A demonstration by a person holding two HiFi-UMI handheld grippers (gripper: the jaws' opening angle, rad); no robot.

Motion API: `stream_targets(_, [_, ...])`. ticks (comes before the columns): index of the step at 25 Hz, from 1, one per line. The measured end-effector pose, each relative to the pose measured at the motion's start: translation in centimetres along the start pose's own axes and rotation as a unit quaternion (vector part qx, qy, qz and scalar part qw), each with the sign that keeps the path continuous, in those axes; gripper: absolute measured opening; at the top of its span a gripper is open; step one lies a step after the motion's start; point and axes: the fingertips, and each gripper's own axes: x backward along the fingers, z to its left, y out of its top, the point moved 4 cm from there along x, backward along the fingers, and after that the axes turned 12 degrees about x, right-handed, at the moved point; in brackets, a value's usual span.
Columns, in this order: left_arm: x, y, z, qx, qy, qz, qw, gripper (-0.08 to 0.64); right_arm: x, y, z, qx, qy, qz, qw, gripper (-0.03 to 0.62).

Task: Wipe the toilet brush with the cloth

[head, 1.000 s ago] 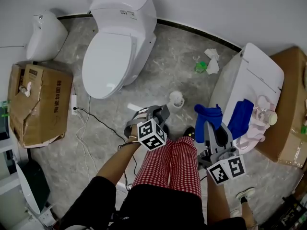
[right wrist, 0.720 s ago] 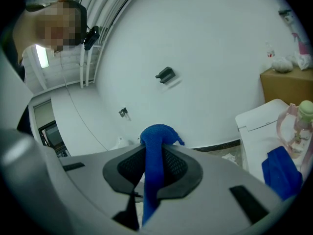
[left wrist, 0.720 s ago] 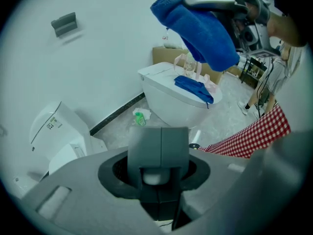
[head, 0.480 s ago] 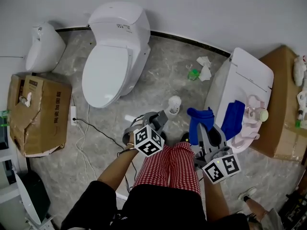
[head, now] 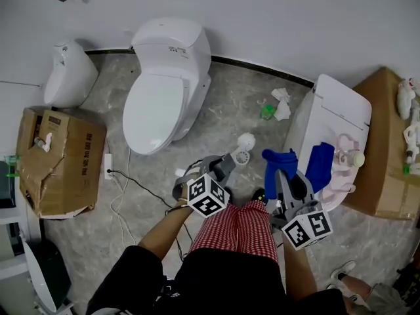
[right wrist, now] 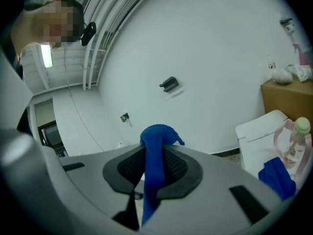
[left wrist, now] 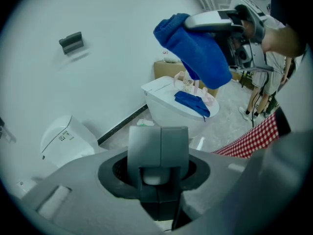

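The left tongs (head: 222, 167) are shut on the toilet brush (head: 244, 144). In the head view its white round head sticks out past the tips, above the grey floor (head: 223, 104) and close to the person's red check trousers (head: 236, 231). The right tongs (head: 281, 176) pinch a blue cloth (head: 282, 157), which stands up in a bunch. Brush and cloth are near each other but not touching, so the wiping has likely not begun. If the brush swings back, its head could bump the trousers.

In the left gripper view, the left tongs (left wrist: 157, 156) stand partly apart, with the dark pads (left wrist: 113, 170) close around a grey block (left wrist: 157, 143). That block is probably the handle end of the brush. It looks hard and smooth. A strong rub from one side could make it twist in the grip or slide out. The blue cloth (left wrist: 195, 48) hangs from the right tongs (left wrist: 215, 19) high up, well away from the block.

In the right gripper view, the right tongs (right wrist: 155, 163) are almost closed, with only a thin fold of the blue cloth (right wrist: 156, 138) between the pads. The rest pokes out past the tips. If the cloth snags on the brush, a hard pull could tug that fold free and drop it on the floor.
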Motion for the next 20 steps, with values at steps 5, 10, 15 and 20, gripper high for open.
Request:
stream_targets(5, [1.4, 1.2, 0.0, -0.003, 0.003, -0.015, 0.9999, 0.163, 0.3, 0.9, 0.3, 0.008, 0.000, -0.004, 1.000, 0.067])
stream_targets(10, [2.6, 2.2, 0.2, 0.004, 0.007, -0.032, 0.9995, 0.164, 0.4, 2.2, 0.6, 0.014, 0.001, -0.013, 1.000, 0.067])
stream_targets(15, [4.0, 3.5, 0.4, 0.015, 0.009, -0.052, 0.9985, 0.163, 0.3, 3.6, 1.1, 0.024, 0.005, -0.025, 0.999, 0.067])
stream_targets(20, [5.5, 4.7, 0.8, 0.020, 0.016, -0.069, 0.9973, 0.163, 0.1, 4.8, 1.6, 0.027, 0.009, -0.032, 0.999, 0.067])
